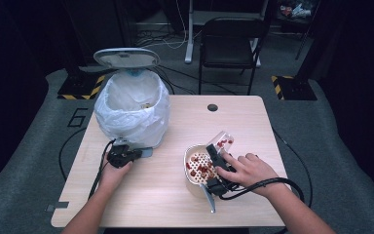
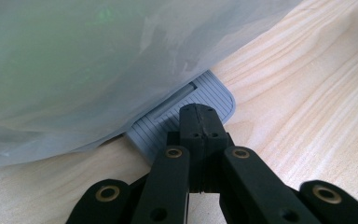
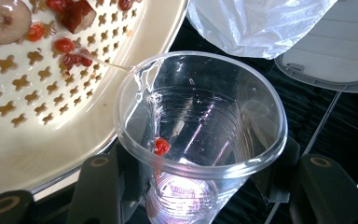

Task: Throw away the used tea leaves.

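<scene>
right gripper view: clear cup pinched between right tongs, beside strainer.

My clear plastic cup tilts over the cream strainer — red berries strewn there, one berry clinging inside.

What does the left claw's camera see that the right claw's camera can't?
The left gripper view alone has the left claw, shut and pressing on the bin's grey pedal, and the wooden table. The right gripper view alone has the clear cup gripped by the right claw, one red berry stuck inside it, the cream strainer with red bits, and the bin lid. Both share the white bin bag.
</scene>
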`<state>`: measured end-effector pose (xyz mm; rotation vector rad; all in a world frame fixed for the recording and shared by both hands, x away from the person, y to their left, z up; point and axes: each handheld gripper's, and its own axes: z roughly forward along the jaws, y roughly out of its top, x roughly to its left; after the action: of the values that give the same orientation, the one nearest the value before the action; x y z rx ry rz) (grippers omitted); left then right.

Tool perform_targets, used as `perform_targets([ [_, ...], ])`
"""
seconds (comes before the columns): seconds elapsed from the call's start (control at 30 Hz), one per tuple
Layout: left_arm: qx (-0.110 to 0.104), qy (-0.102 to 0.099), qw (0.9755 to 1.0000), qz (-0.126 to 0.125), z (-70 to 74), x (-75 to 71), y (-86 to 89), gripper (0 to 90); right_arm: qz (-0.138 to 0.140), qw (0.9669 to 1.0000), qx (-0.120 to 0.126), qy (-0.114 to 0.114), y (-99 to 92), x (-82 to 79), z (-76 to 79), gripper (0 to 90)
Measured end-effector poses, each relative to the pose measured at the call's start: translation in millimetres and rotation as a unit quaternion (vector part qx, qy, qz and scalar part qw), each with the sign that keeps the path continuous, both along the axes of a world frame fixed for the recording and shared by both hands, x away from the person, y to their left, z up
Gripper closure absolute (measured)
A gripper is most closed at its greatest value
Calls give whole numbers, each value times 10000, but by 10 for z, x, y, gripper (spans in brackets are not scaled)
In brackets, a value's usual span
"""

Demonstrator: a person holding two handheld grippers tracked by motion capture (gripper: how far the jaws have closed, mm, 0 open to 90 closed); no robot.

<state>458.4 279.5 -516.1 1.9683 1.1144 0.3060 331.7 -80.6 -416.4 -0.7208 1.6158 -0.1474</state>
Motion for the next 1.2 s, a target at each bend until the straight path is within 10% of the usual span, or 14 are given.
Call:
perform_targets([
  [1.2,29,58,10000,-42,9,1,10,900,58,10000,-49,-27,-15,-6,-5,461],
])
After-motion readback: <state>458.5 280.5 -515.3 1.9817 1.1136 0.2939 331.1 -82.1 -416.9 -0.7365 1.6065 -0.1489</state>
